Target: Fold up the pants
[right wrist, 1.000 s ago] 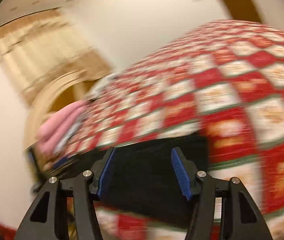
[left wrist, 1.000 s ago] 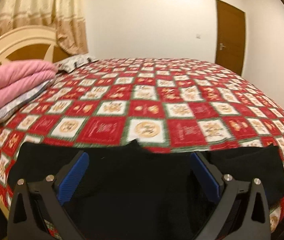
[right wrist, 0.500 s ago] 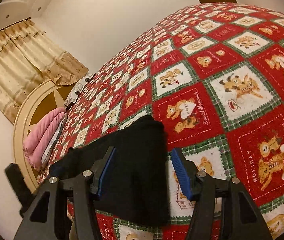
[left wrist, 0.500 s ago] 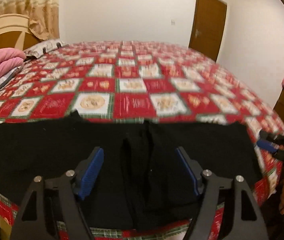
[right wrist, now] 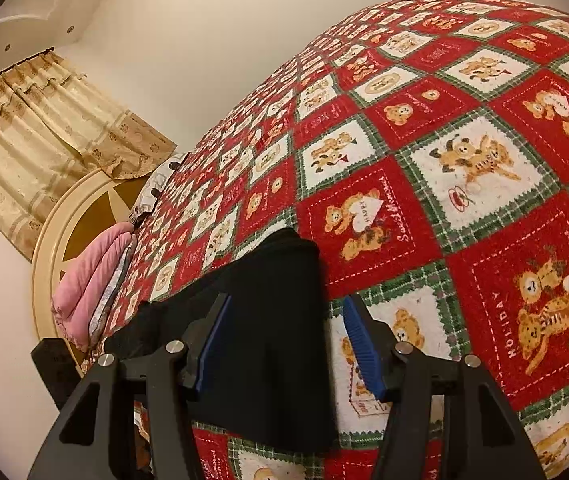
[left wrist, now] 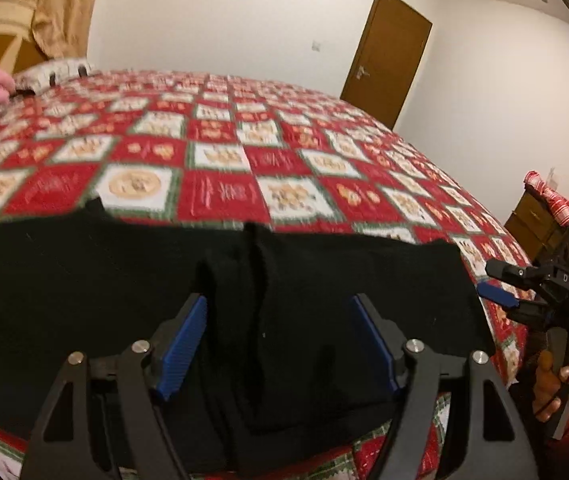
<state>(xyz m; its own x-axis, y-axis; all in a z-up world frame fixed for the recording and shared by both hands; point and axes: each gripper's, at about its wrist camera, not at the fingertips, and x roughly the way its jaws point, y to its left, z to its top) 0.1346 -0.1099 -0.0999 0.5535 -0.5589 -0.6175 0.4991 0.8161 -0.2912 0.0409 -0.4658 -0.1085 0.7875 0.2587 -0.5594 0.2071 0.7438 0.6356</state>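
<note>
Black pants (left wrist: 104,280) lie flat along the near edge of the bed, with a raised fold near the middle. My left gripper (left wrist: 280,344) is open and empty, hovering just above that fold. The pants' right end shows in the right wrist view (right wrist: 272,320). My right gripper (right wrist: 284,344) is open and empty, with its fingers either side of that end's edge. It also shows at the right of the left wrist view (left wrist: 500,284), held in a hand beside the pants' right end.
The bed has a red, white and green checked quilt (left wrist: 224,160). A folded pink blanket (right wrist: 88,280) lies by the cream headboard (right wrist: 48,240). A brown door (left wrist: 384,64) is at the far wall. A wooden dresser (left wrist: 532,216) stands at the right.
My left gripper has swung right along the pants, from the left end to the middle fold. My right gripper has steadied at the pants' right end. Both stay open.
</note>
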